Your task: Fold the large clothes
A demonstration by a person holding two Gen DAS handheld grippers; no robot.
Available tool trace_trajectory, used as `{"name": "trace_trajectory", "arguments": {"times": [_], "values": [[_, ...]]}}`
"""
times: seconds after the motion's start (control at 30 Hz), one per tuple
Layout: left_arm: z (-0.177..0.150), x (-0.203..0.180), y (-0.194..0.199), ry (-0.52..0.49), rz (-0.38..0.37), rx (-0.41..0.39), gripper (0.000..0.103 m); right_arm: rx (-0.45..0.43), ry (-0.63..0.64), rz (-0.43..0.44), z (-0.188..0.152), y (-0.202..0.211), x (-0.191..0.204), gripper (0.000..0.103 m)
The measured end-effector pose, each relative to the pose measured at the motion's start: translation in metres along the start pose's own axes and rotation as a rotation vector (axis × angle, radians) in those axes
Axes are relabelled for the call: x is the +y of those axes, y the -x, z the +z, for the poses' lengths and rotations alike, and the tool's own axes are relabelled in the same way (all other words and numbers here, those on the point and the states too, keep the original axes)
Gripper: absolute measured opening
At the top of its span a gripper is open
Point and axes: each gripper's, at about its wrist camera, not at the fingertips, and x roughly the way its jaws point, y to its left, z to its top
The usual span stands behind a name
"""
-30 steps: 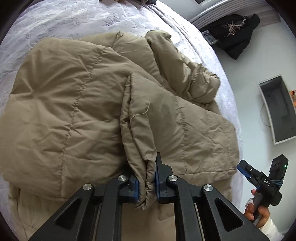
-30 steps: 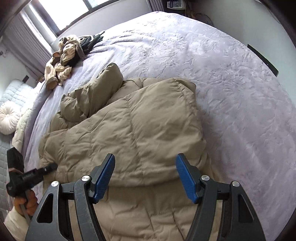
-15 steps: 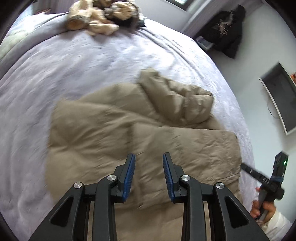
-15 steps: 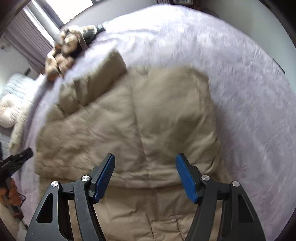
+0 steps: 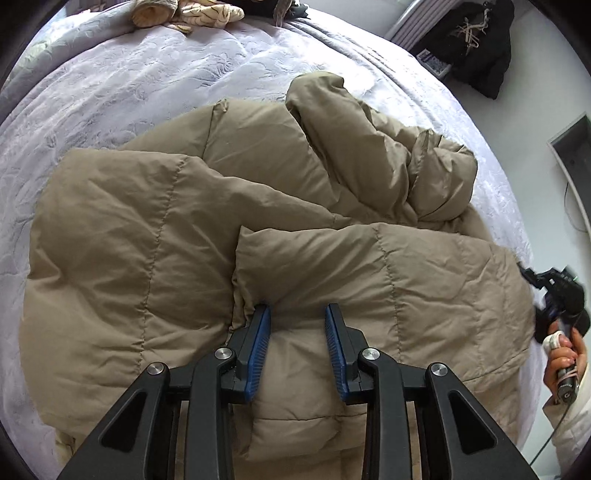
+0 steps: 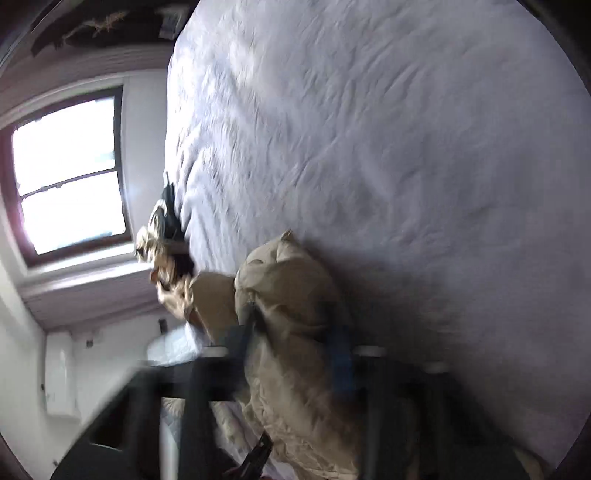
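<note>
A tan quilted coat lies spread on the pale bed cover, its sleeve bunched at the far right. My left gripper hovers over a folded flap near the coat's front edge. Its jaws stand apart, the blue pads pressing on nothing. At the coat's right edge a hand holds my right gripper. The right wrist view is blurred and rolled sideways. There the right gripper has a bunch of coat fabric between its jaws, which are closing on it.
A heap of beige and dark clothes sits at the bed's far end. A black garment hangs by the wall, and a grey wall-mounted box is at the right. A window is beyond the bed.
My left gripper let go of the coat fold and opened. My right gripper rolled sideways, dropped to the coat's edge and narrowed around the fabric.
</note>
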Motion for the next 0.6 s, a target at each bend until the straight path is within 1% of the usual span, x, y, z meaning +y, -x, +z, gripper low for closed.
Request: {"name": "trace_trajectory", "arguments": {"times": [0.07,0.1,0.13,0.2,0.27,0.3,0.33,0.37,0.4,0.47,0.5,0.53,0.57,0.6], "values": [[-0.002,-0.001,-0.002,-0.006,-0.002,-0.001,0.033,-0.017,0.155,-0.064,-0.005,-0.004,0.022,0.013],[-0.003,-0.002,-0.003,-0.011,-0.007,-0.001,0.033,-0.029,0.218,-0.116,-0.006,-0.006,0.029,0.012],[-0.004,-0.003,-0.005,-0.017,-0.015,0.000,0.033,-0.037,0.258,-0.173,-0.005,-0.008,0.032,0.012],[-0.005,-0.005,-0.005,-0.034,-0.012,0.001,0.033,-0.050,0.346,-0.322,-0.002,-0.019,0.031,0.012],[-0.005,-0.008,-0.007,-0.045,0.003,0.001,0.033,-0.050,0.390,-0.388,-0.001,-0.028,0.028,0.013],[-0.004,-0.009,-0.007,-0.044,0.005,0.003,0.033,-0.060,0.401,-0.408,-0.003,-0.030,0.028,0.016],[-0.003,-0.009,-0.004,-0.038,0.007,0.006,0.033,-0.078,0.404,-0.420,-0.005,-0.029,0.029,0.017],[-0.002,-0.010,0.000,-0.031,0.008,0.009,0.033,-0.097,0.401,-0.429,-0.006,-0.026,0.031,0.025],[-0.001,-0.012,0.004,-0.027,0.006,0.007,0.033,-0.125,0.400,-0.465,-0.012,-0.020,0.036,0.035],[0.002,-0.014,0.023,-0.023,-0.027,-0.037,0.033,-0.177,0.435,-0.510,-0.027,-0.005,0.047,0.039],[0.003,-0.015,0.031,-0.028,-0.039,-0.063,0.033,-0.206,0.475,-0.524,-0.038,0.006,0.053,0.039],[0.005,-0.015,0.035,-0.033,-0.037,-0.073,0.033,-0.225,0.512,-0.536,-0.046,0.015,0.058,0.039],[0.008,-0.015,0.036,-0.042,-0.023,-0.078,0.033,-0.234,0.566,-0.541,-0.060,0.024,0.064,0.037],[0.009,-0.013,0.032,-0.049,0.002,-0.074,0.033,-0.228,0.621,-0.544,-0.075,0.032,0.068,0.022]]}}
